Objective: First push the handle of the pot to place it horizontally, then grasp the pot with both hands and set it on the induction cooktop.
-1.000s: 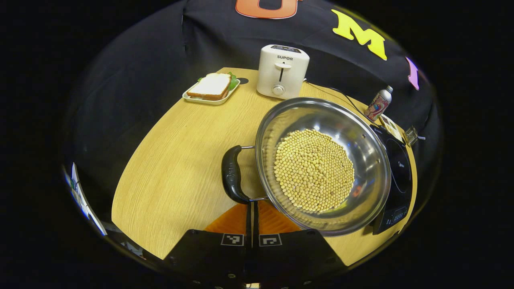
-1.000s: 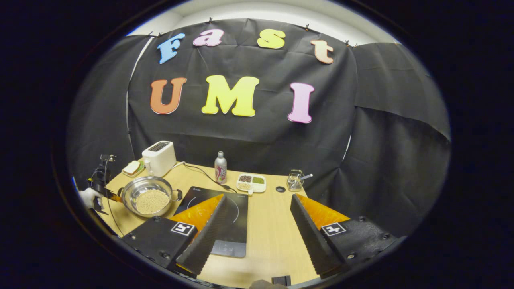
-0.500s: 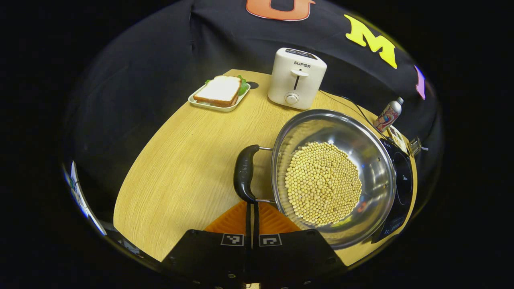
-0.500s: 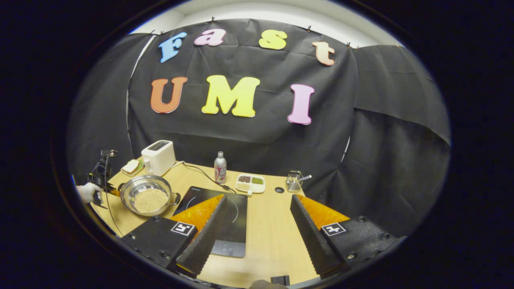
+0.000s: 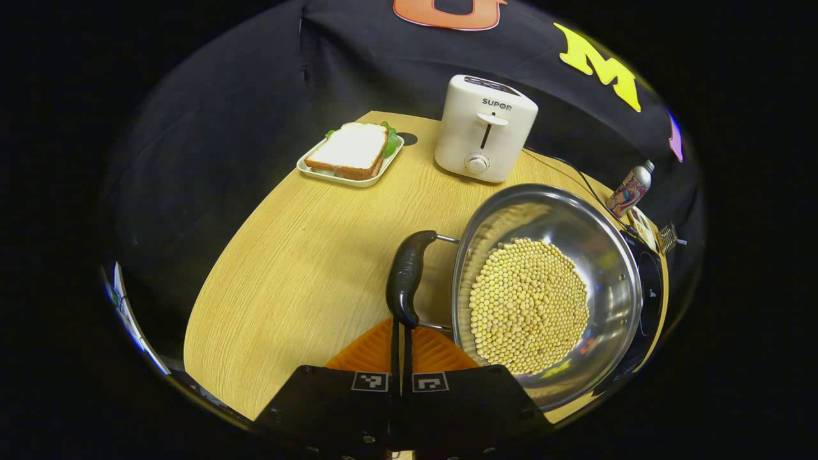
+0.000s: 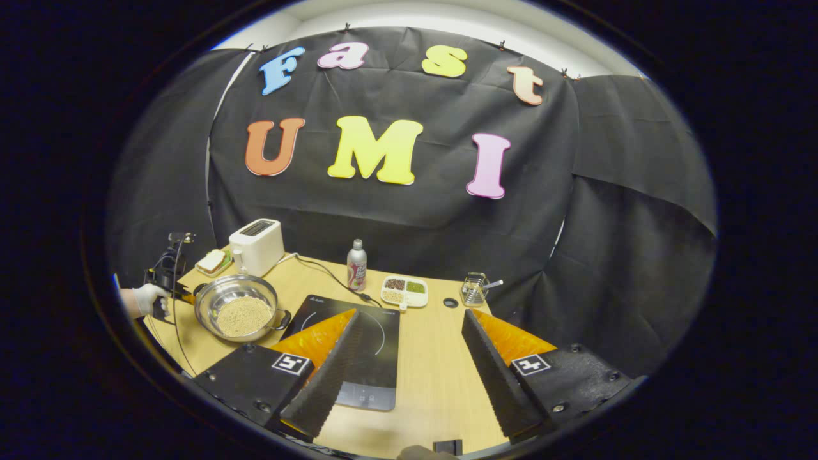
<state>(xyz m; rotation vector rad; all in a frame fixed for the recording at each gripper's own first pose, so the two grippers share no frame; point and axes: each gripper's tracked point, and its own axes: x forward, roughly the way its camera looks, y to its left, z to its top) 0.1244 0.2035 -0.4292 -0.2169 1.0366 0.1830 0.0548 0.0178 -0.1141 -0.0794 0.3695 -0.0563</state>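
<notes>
Open desk (image 5: 287, 268) is left along the near edge beside the pot (image 5: 546, 291). The far edge is lined by the sandwich tray (image 5: 350, 153), toaster (image 5: 486, 128) and bottle (image 6: 356, 265). The middle is taken up by the induction cooktop (image 6: 358, 348).

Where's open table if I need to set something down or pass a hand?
Bare wood lies left of the pot, between its black handle and the sandwich tray. Another strip runs right of the cooktop, below the metal rack. The back edge is crowded: toaster, bottle, bean tray.

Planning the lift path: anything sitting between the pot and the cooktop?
Nothing visible. The pot stands right beside the cooktop, whose glass is bare. The bottle and the divided dish sit behind it, off the path.
</notes>
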